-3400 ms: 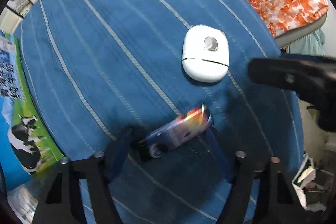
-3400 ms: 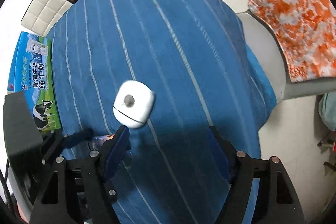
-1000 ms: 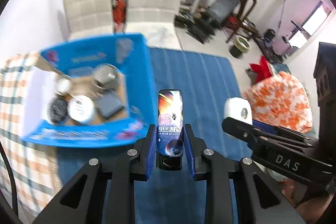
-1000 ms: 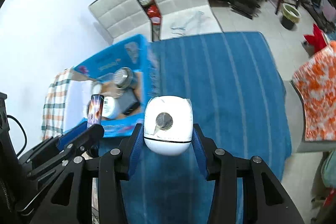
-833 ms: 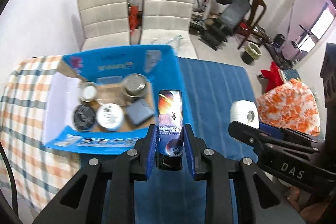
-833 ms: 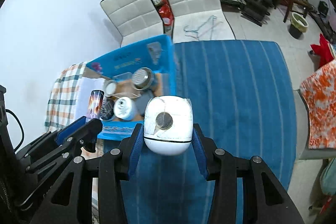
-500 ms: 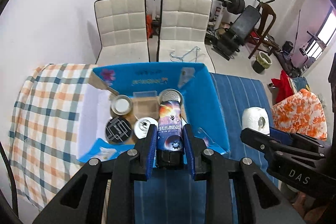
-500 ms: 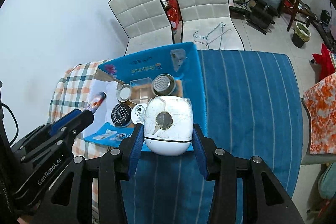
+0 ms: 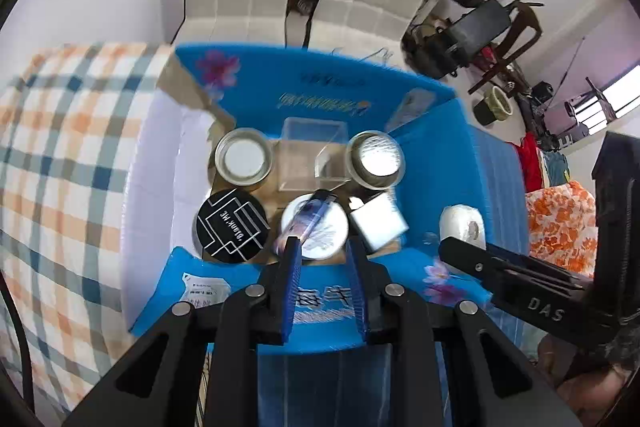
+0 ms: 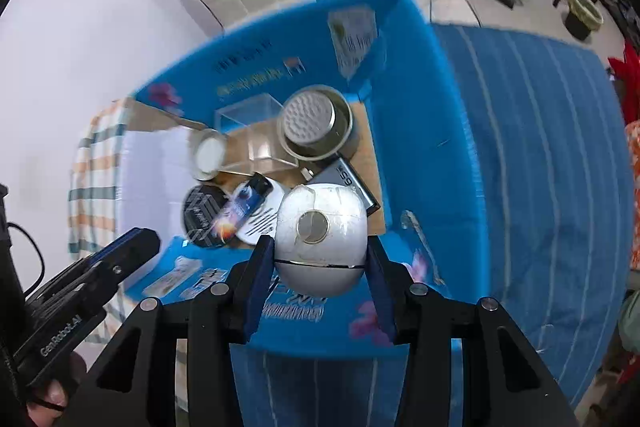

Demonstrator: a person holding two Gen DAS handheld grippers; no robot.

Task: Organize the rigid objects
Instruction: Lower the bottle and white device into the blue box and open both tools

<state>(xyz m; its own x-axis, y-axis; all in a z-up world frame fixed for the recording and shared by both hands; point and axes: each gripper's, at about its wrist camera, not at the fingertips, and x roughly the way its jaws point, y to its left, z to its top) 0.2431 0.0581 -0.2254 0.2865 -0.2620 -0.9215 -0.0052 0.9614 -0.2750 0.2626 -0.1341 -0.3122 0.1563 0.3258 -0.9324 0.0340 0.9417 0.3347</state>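
Observation:
My left gripper (image 9: 322, 247) is open above the near wall of the blue carton (image 9: 320, 95). The small printed tube (image 9: 306, 217) is free of the fingers and blurred over the white round lid (image 9: 332, 231); it also shows in the right wrist view (image 10: 240, 211). My right gripper (image 10: 320, 251) is shut on the white rounded case (image 10: 322, 247) and holds it over the carton's (image 10: 412, 87) near right corner. The case also shows in the left wrist view (image 9: 462, 227).
Inside the carton are a black round lid (image 9: 232, 231), a glass jar (image 9: 244, 161), a clear plastic box (image 9: 312, 155), a metal tin (image 9: 376, 159) and a white square block (image 9: 380, 221). A checked cloth (image 9: 68, 167) lies left, blue striped cloth (image 10: 540, 147) right, white chairs behind.
My left gripper has opened and let go of the printed tube, which tips into the carton. Both grippers have moved closer over the carton. The right still holds the white case.

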